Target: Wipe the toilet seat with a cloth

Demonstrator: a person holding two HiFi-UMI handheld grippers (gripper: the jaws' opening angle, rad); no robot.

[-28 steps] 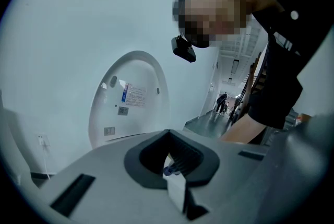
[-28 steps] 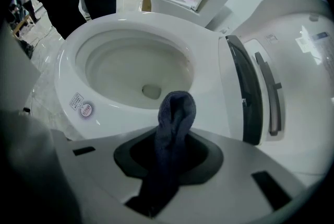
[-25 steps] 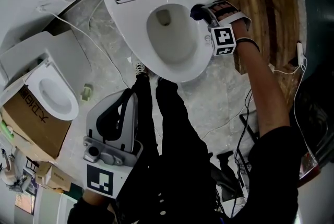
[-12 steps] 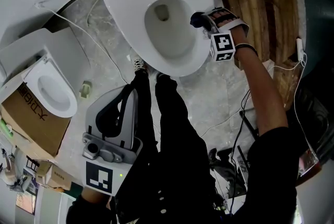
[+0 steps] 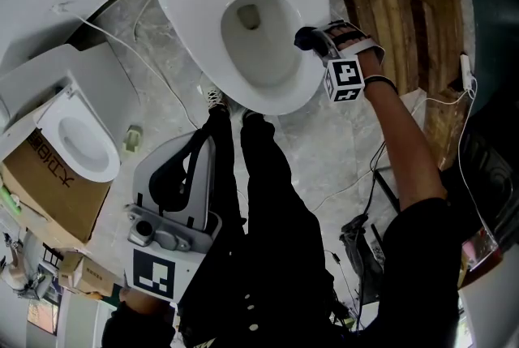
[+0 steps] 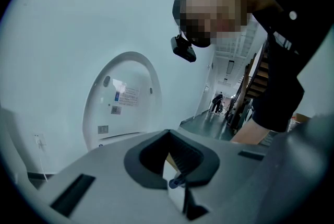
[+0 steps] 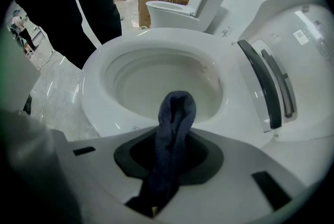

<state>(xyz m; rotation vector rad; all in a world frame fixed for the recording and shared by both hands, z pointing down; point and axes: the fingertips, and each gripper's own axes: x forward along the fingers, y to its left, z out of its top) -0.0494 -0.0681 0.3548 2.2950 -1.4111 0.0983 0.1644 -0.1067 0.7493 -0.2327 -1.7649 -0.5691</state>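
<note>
Between the jaws of your right gripper [image 7: 172, 168] sits the dark blue cloth [image 7: 175, 126], pinched tight, with its folded end sticking out past the jaw tips. From the head view, the cloth [image 5: 306, 37] lies over the side rim of the toilet seat [image 5: 212, 54], at the edge of the bowl nearest your right hand [image 5: 353, 36]. Whether it presses on the seat or hangs just above it cannot be told. In the right gripper view, the white toilet seat [image 7: 156, 40] curves around the open bowl just ahead of the cloth's end.

Your left gripper [image 5: 173, 204] is held low beside your black-trousered legs [image 5: 263, 176], well apart from the toilet. Its jaws are closed together with nothing between them, and it points up toward the raised lid [image 6: 122, 97].

A second toilet [image 5: 77, 145] stands off to your left, next to a cardboard box [image 5: 49, 186].
</note>
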